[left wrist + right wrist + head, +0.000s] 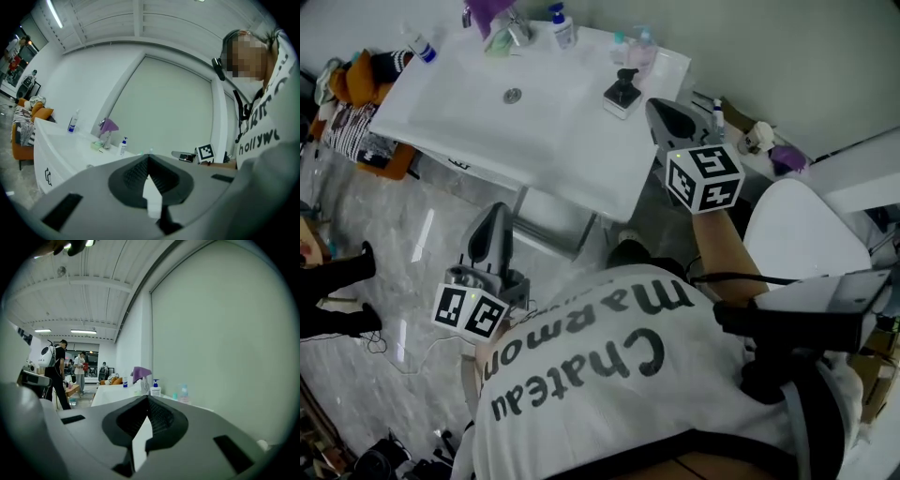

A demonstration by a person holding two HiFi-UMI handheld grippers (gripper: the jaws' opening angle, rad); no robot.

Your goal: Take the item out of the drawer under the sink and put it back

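The white sink (pixel 553 122) stands ahead of me, with the white drawer front (pixel 551 217) showing below its near edge. The drawer's inside and any item in it are hidden. My left gripper (pixel 497 211) is held low in front of the cabinet, jaws shut and empty; in its own view the left gripper (pixel 149 158) points up over the sink top. My right gripper (pixel 657 105) is raised by the sink's right corner, shut with nothing held. In its own view the right gripper (pixel 147 400) faces along the pale wall.
On the sink top are a black soap dispenser (pixel 623 91), a blue-capped bottle (pixel 562 25) and a tap draped with a purple cloth (pixel 492 13). A white rounded fixture (pixel 802 234) sits to the right. An orange seat with clothes (pixel 366 131) stands left. People stand far off (pixel 58 369).
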